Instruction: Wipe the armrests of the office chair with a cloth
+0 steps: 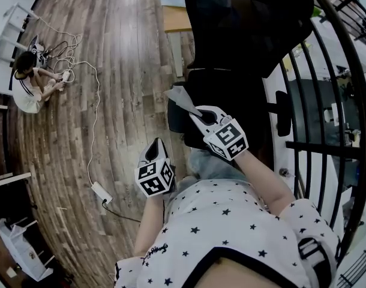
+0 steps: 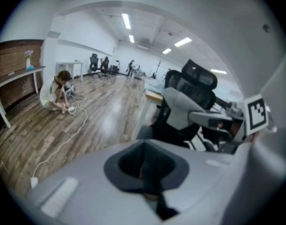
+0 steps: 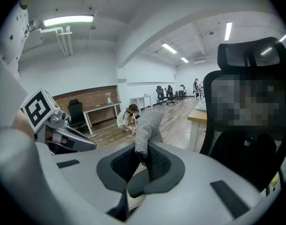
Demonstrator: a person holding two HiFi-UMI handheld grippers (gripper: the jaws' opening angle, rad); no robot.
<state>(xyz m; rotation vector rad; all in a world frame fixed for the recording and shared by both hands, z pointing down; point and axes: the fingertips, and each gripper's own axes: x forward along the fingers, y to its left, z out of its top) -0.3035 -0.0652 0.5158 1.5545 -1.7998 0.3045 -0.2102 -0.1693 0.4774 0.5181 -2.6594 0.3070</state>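
**Right gripper holds the cloth at the near armrest; left gripper idle.**

The right gripper has its jaws pinched on the pale grey fabric cloth, which stands out of them as a narrow tongue pointing forward and to the person's left. Directly beneath and beside that tongue lies the near black armrest pad of the black mesh-backed office chair. The pad's long axis runs away from the person, so a stroke would travel along that line. Whether the cloth touches the pad cannot be confirmed from the head view. The far black armrest pad lies well apart on the seat's other side. The left gripper hangs lower, beside the person, jaws pressed together on nothing, and is the farther of the two.
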